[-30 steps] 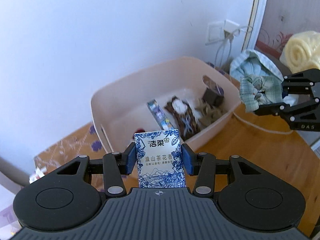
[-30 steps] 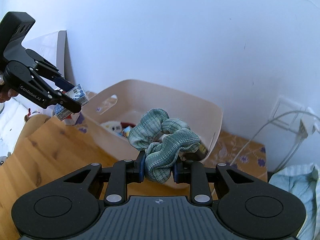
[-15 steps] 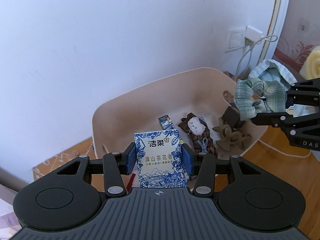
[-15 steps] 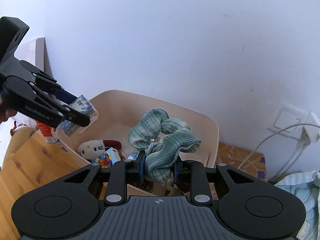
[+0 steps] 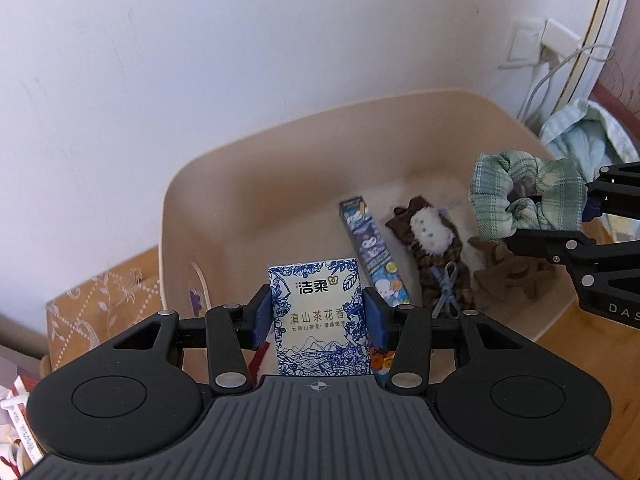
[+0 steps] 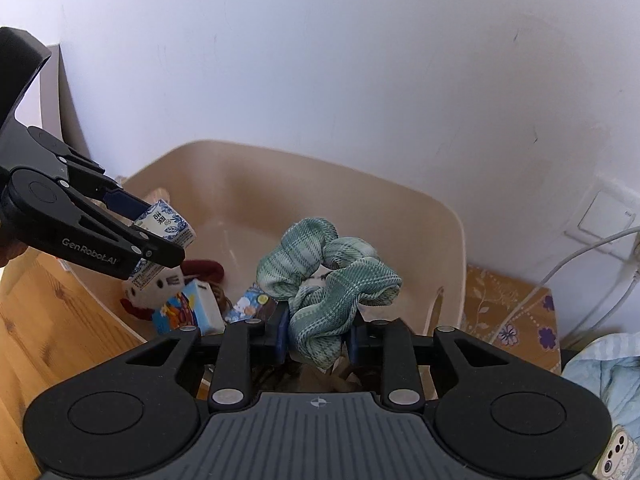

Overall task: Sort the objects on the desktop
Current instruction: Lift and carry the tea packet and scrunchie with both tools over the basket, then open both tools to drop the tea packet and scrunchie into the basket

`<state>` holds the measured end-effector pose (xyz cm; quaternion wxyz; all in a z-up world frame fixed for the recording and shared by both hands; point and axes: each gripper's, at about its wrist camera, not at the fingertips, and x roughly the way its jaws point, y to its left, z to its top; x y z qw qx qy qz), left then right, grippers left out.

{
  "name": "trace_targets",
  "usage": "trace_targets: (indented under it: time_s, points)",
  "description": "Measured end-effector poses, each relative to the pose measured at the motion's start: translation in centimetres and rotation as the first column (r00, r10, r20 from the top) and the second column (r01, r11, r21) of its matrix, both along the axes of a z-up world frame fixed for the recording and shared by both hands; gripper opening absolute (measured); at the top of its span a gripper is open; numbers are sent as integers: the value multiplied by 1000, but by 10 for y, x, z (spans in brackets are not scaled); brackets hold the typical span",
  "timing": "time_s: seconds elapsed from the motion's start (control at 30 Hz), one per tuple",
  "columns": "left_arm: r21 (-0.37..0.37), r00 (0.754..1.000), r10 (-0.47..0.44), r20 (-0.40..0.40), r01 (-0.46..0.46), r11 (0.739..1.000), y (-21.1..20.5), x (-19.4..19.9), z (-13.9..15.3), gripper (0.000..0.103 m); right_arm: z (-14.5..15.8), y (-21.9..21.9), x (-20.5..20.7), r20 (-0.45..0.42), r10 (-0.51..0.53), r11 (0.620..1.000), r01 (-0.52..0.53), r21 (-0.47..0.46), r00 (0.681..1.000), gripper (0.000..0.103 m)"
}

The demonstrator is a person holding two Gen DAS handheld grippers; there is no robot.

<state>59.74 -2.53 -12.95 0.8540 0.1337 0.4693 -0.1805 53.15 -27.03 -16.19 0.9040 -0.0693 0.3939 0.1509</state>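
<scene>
The left gripper [image 5: 318, 314] clamps a blue-and-white tissue pack [image 5: 318, 316] between its fingers, the pack's long axis running straight out along them, printed face to the camera, above the beige bin [image 5: 280, 168]. The right gripper [image 6: 318, 338] pinches a green plaid scrunchie [image 6: 326, 280] over the same bin, its loop bulging forward past the fingers.

My left gripper [image 5: 318, 312] and right gripper [image 6: 318, 338] are matte black: ribbed grey housing, round side discs, silver pivot screws, blue finger pads [image 5: 261, 312]. White lettering marks each outer link.
</scene>
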Motion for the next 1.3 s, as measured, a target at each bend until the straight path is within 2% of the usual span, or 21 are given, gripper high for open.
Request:
trace_targets:
  time_s: [0.2, 0.33, 0.37, 0.4, 0.47, 0.6, 0.67, 0.7, 0.9, 1.13, 1.3]
  points:
    - [17, 1000, -7, -25, 7, 1000, -2, 0, -12, 48, -13, 3, 4, -34, 6, 1000, -6, -9, 999, 29]
    - [54, 1000, -20, -9, 20, 998, -6, -4, -13, 49, -21, 3, 8, -53, 7, 1000, -7, 2, 999, 45]
    - [61, 1000, -24, 3, 24, 998, -6, -6, -13, 51, -22, 3, 7, -54, 5, 1000, -5, 0, 999, 48]
    - [62, 1000, -27, 9, 26, 998, -6, -7, -12, 55, -21, 2, 6, -53, 2, 1000, -2, 5, 999, 51]
    - [56, 1000, -12, 11, 11, 998, -6, -9, -9, 72, -17, 0, 3, -53, -9, 1000, 10, 16, 999, 69]
    - [13, 1000, 26, 13, -26, 1000, -2, -12, 0, 75, -7, -3, -3, -38, -23, 999, 24, 43, 999, 80]
    - [9, 999, 31, 19, -31, 999, -1, -15, 5, 75, -3, -2, -6, -35, -23, 999, 25, 41, 999, 92]
    - [11, 999, 28, 28, -28, 1000, -2, -17, 8, 75, -1, -3, -8, -36, -26, 999, 27, 40, 999, 95]
    - [13, 997, 50, 50, -50, 999, 1, -30, 22, 75, 12, -5, -15, -40, -32, 998, 34, 55, 999, 100]
    - [-68, 986, 149, 69, -145, 987, 13, -57, 47, 75, 21, -5, -25, -41, -1, 996, 5, 88, 999, 103]
    - [-86, 973, 208, 97, -200, 976, 16, -81, 70, 75, 32, -9, -37, -38, -7, 994, 12, 111, 999, 103]
